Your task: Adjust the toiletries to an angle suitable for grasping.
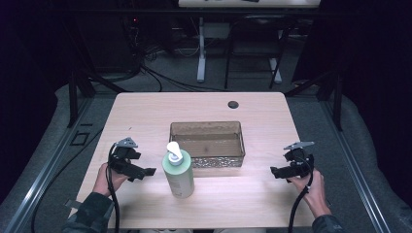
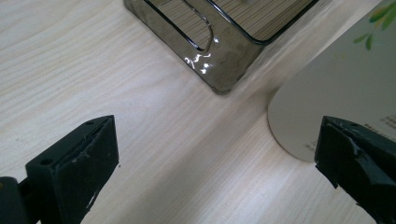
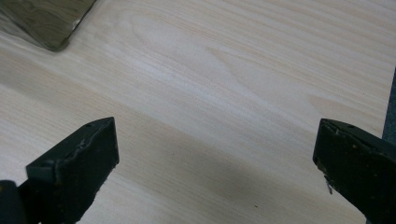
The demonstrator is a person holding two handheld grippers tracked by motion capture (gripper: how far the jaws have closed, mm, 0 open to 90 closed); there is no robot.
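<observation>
Two hand-held grippers flank our worktop (image 1: 145, 104), where the bin (image 1: 206, 144) sits at centre. The bottle (image 1: 178, 171) stands upright at the bin's 7 o'clock, just beside its near corner. Our left hand-held gripper (image 1: 145, 172) hangs at the bottle's 9 o'clock, jaws spread, empty, close but apart from it. Our right hand-held gripper (image 1: 275, 172) hovers at the bottle's 3 o'clock, well apart, jaws spread over bare wood.
</observation>
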